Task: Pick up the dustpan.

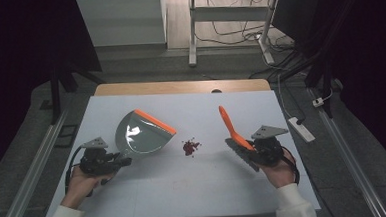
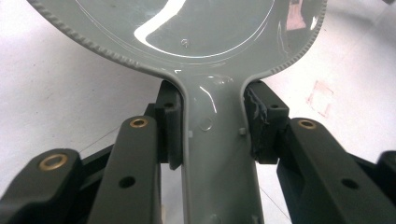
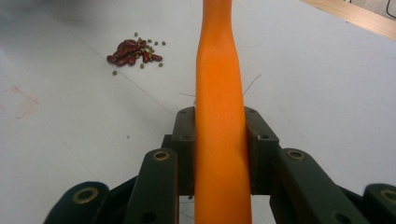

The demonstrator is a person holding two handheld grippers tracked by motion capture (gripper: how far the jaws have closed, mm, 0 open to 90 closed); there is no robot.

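Sweeping looks like the job, though none is stated. High view: your left gripper, lower left of frame, clamps the grey dustpan by its handle, the orange lip facing the beans at centre of the white surface. Your right gripper, lower right, clamps the orange brush.

Left gripper view: both jaws press the dustpan handle.

Right gripper view: jaws shut on the brush handle; beans lie upper left, apart. Next, I judge, bring pan and bristles to the pile; nothing blocks it.
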